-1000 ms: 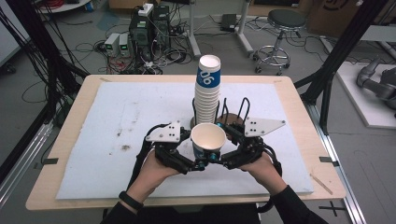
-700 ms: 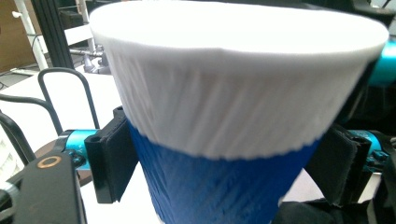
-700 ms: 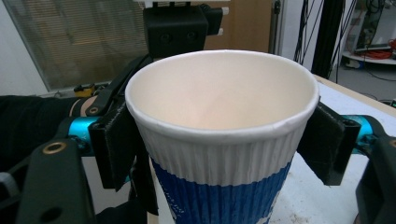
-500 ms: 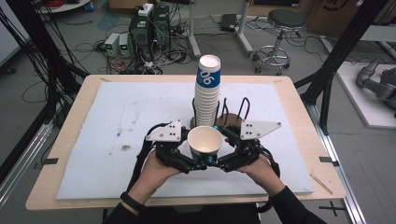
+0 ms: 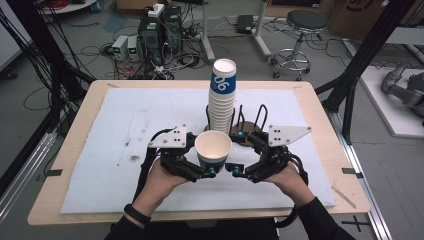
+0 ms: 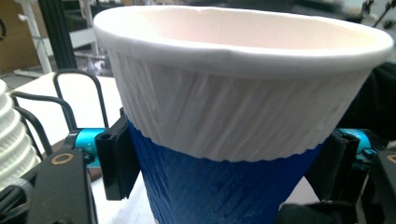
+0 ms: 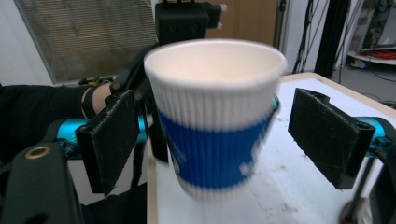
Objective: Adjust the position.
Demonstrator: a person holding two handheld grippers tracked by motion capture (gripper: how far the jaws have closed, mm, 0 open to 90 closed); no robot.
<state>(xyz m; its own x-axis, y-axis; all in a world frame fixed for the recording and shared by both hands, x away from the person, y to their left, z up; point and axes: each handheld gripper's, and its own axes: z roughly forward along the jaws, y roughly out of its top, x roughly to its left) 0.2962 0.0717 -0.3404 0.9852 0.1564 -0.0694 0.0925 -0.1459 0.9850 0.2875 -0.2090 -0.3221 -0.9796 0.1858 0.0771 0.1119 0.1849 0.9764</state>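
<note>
- The left claw (image 5: 207, 172) squeezes the paper cup (image 5: 213, 150).
- The right claw (image 5: 231, 169) has just been opening and stands wide, off the cup.
- The hand-over looks done.

ribbed blue-and-white cup (image 5: 213, 150), black jaws

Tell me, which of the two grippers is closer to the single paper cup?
Left. The left gripper clamps the paper cup on its blue band. The right gripper has just been opening; its pads stand apart from the cup on either side.
</note>
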